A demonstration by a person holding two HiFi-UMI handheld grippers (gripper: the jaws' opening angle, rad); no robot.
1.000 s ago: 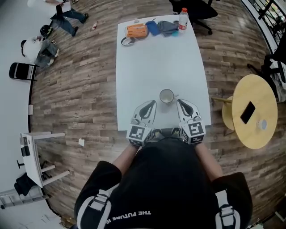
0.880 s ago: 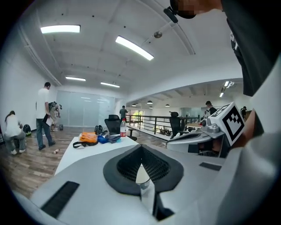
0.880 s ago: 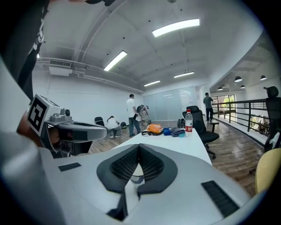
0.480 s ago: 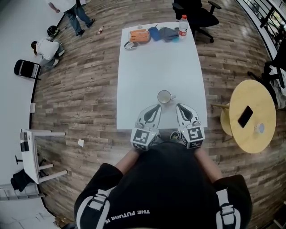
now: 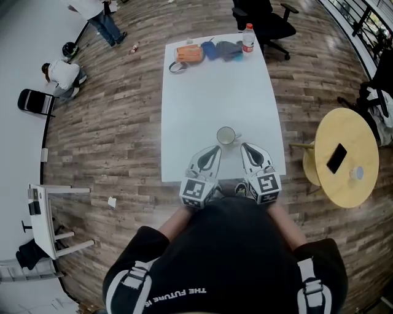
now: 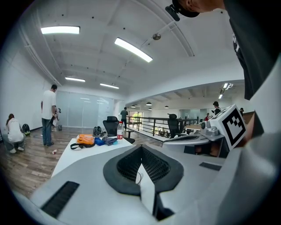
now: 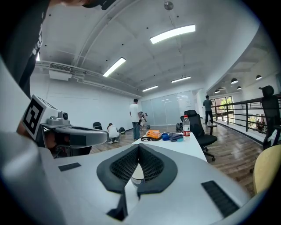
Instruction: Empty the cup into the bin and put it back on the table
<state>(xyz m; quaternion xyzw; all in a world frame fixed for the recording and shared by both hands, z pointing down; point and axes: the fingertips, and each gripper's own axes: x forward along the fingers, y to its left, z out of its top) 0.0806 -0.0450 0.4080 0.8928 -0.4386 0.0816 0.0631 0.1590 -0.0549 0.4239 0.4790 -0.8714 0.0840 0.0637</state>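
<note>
Blocking most of the cup [image 7: 137,176] in its own view, right gripper [image 7: 138,147] sits pressed together; left gripper [image 6: 141,147] too.

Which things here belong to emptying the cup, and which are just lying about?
For the job: cup; white table it stands on; left gripper and right gripper, both shut and empty. No bin is in view.

Lying about: orange bag; blue pouch; grey pouch; water bottle; phone on the round wooden table; office chair.
</note>
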